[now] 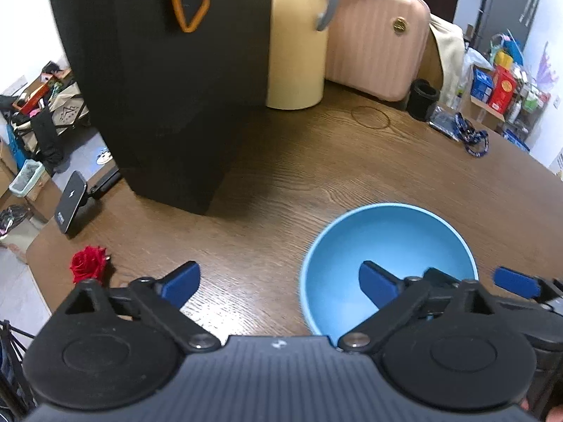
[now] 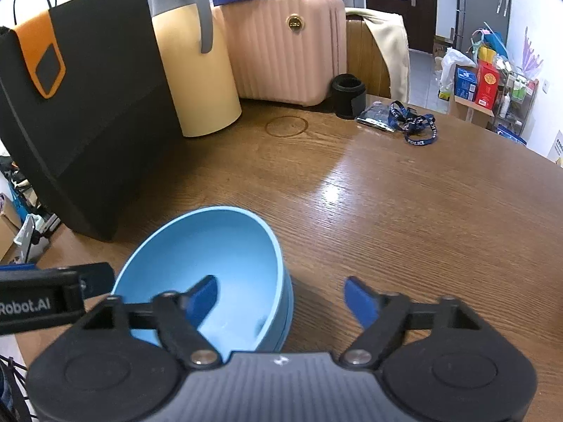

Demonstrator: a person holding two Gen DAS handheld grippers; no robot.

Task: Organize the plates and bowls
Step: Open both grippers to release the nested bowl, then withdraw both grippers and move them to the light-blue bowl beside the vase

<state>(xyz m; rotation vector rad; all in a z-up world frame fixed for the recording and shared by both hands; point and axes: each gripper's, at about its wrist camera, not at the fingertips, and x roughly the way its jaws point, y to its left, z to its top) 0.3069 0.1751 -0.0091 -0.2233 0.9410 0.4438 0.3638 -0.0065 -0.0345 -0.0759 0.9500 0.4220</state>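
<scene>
A light blue bowl (image 1: 387, 246) (image 2: 211, 253) stands on the brown wooden table (image 1: 281, 183). In the right wrist view a second blue rim (image 2: 286, 313) shows under it, as if two bowls are nested. My left gripper (image 1: 279, 285) is open. Its right finger (image 1: 378, 286) is over the bowl's inside, its left finger outside the rim, and neither pad presses on the bowl. My right gripper (image 2: 281, 302) is open too and straddles the bowl's right rim, with its left finger (image 2: 202, 302) inside. Each gripper's body shows at the edge of the other's view.
A black paper bag (image 1: 158, 88) with an orange tag stands at the back left. Beside it are a yellow jug (image 2: 197, 70) and a pink suitcase (image 2: 285, 52). A black cup (image 2: 348, 96) and a blue lanyard (image 2: 415, 126) lie further right. A red rose (image 1: 88, 263) lies near the left edge.
</scene>
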